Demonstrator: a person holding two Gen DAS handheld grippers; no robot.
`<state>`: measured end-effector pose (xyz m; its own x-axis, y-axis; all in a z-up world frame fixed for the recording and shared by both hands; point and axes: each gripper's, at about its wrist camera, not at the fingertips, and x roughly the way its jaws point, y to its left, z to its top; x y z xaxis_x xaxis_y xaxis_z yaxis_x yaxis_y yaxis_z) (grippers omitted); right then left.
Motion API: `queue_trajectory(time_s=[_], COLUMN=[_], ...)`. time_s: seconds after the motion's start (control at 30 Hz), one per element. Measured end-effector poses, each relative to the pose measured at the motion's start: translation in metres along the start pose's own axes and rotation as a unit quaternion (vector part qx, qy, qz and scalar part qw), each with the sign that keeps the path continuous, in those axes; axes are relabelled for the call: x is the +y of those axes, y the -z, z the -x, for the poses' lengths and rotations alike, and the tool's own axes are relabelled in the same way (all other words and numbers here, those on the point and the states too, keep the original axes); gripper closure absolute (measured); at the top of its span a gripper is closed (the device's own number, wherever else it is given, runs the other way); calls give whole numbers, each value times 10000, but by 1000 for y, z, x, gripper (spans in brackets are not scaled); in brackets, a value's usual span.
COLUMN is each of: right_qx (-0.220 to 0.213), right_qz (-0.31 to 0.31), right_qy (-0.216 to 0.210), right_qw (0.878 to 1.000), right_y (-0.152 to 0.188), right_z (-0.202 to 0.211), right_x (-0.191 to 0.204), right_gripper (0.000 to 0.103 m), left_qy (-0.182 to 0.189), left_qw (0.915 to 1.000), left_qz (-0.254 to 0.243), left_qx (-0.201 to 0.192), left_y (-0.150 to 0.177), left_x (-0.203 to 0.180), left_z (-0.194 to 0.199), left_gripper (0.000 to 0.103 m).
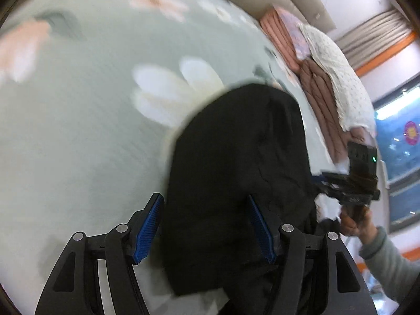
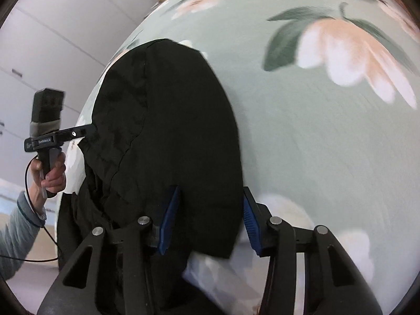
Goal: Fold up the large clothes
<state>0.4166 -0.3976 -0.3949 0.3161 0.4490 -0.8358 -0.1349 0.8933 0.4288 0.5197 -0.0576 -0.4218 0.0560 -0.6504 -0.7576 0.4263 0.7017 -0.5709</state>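
Left wrist view: the left hand-held gripper (image 1: 207,225) stands wide open, its blue pads either side of a black garment (image 1: 236,157) without pinching it. The garment lies bunched on the bed (image 1: 78,131), over a pale green flowered sheet, running from 6 o'clock up to the middle of the frame. At 3 o'clock the right hand-held gripper (image 1: 319,179) meets the cloth's edge; in its own view it is likewise open, one pad over the fabric, gripping nothing as far as the blur allows. The garment looks soft, limp and fairly light, likely to sag and slide. Best taken at a hem or corner edge, one per side
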Motion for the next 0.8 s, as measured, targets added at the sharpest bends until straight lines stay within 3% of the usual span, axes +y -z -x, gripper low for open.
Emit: queue_trajectory(time_s=[0.1, 0.2, 0.23, 0.37, 0.53, 0.73, 0.8], right_qx=[-40, -151, -233, -544, -1131, -1721, -1862], right_qz=[143, 477, 675, 1336, 1965, 1806, 1768], right_qy=[44, 448, 640, 1122, 1669, 2099, 2289], right_qw=[9999, 9977, 9954, 9832, 9596, 9454, 9390], right_y=[-6, -9, -6, 14, 62, 136, 169], right_z=[-8, -11, -7, 27, 103, 181, 196], right_x=[14, 39, 50, 95, 172, 238, 255], right_gripper=[55, 76, 82, 86, 87, 90, 90], left_qy=[-154, -512, -649, -933, -1049, -1297, -1300], left_qw=[9989, 9950, 9924, 9818, 9657, 9445, 9416], left_qz=[-393, -782, -948, -1477, -2032, -2613, -2691], left_qx=[-187, -339, -440, -743, -1227, -1511, -1550], left_y=[1, 10, 15, 43, 103, 195, 226], left_x=[-19, -38, -47, -83, -150, -231, -246], left_z=[-13, -10, -4, 44, 119, 176, 187], left_gripper=[37, 74, 82, 85, 86, 86, 86])
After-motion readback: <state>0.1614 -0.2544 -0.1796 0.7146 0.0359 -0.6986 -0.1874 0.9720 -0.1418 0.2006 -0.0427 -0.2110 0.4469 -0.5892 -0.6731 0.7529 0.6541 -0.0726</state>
